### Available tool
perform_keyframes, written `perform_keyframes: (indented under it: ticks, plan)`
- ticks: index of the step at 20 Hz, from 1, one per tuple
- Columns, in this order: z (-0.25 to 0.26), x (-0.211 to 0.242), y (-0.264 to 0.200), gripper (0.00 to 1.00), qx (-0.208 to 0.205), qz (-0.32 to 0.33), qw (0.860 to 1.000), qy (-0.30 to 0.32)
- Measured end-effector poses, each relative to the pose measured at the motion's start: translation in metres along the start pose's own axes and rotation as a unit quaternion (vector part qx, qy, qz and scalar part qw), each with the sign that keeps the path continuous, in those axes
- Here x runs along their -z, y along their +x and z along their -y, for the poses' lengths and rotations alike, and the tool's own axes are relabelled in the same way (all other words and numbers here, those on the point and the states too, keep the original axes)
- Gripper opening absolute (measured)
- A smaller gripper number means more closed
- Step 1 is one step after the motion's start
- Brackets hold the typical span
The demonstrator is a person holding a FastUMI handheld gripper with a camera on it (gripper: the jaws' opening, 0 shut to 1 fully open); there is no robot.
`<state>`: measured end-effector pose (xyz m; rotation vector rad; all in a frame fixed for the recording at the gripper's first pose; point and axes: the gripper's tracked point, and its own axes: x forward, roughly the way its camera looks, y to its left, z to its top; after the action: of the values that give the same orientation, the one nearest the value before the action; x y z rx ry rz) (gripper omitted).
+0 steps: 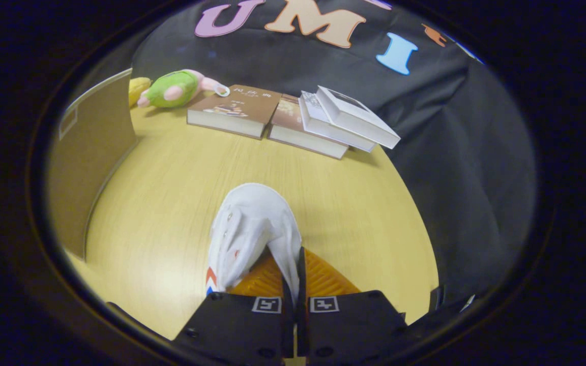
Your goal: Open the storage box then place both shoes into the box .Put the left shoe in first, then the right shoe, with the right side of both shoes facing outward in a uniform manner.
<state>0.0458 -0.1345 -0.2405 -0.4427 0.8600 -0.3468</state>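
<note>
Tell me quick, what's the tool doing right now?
Tool: closed, pinching the white shoe by the edge of its opening, toe pointing ahead over the table.

- We note the gripper (pixel 293 300): two blocky, flat-topped housings side by side, a narrow seam between them.
- We see one square, white-bordered marker on each housing, close to the seam.
- We count round screw heads along corners and lower faces.

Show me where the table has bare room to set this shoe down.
The gripper jaws are shut on the shoe. Bare table lies ahead of the shoe, bordered by the box on one side and the books beyond. It is crowded along the far edge: plush toy, then books.
</note>
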Motion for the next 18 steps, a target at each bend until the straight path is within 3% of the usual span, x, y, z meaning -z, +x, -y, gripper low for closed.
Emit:
perform_keyframes:
  ticks: [2, 6, 11, 18]
  plan:
    - [-0.007, 0.001, -0.003, 0.06, -0.026, -0.003, 0.999, 0.034]
    - [-0.039, -0.006, -0.02, 0.06, -0.116, -0.012, 0.987, 0.11]
    - [-0.062, -0.049, -0.067, 0.06, -0.166, 0.027, 0.978, 0.126]
    - [-0.118, -0.134, -0.158, 0.06, -0.256, 0.091, 0.954, 0.126]
